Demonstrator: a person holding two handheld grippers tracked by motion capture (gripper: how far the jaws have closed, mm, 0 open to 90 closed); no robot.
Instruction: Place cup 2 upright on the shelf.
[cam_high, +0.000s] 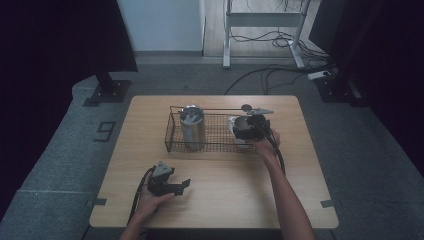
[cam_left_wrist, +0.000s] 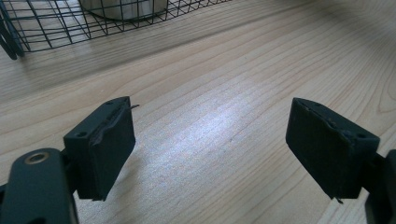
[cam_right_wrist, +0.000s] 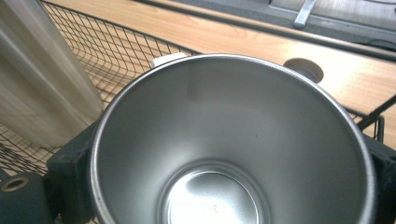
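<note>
Wood-grain table (cam_high: 220, 185) under my hands: my left gripper (cam_left_wrist: 210, 149) hovers with jaws spread apart, while my right gripper (cam_high: 251, 126) clamps a steel cup (cam_right_wrist: 233, 154) inside the wire basket (cam_high: 172, 132), beside a tall tumbler (cam_high: 192, 127).

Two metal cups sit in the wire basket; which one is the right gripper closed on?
The cup at the basket's right end; the right gripper clamps it. The taller cup at the left stands free.

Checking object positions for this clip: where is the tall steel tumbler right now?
In the high view, the tall steel tumbler stands upright in the left part of the wire basket, left of the right gripper.
</note>
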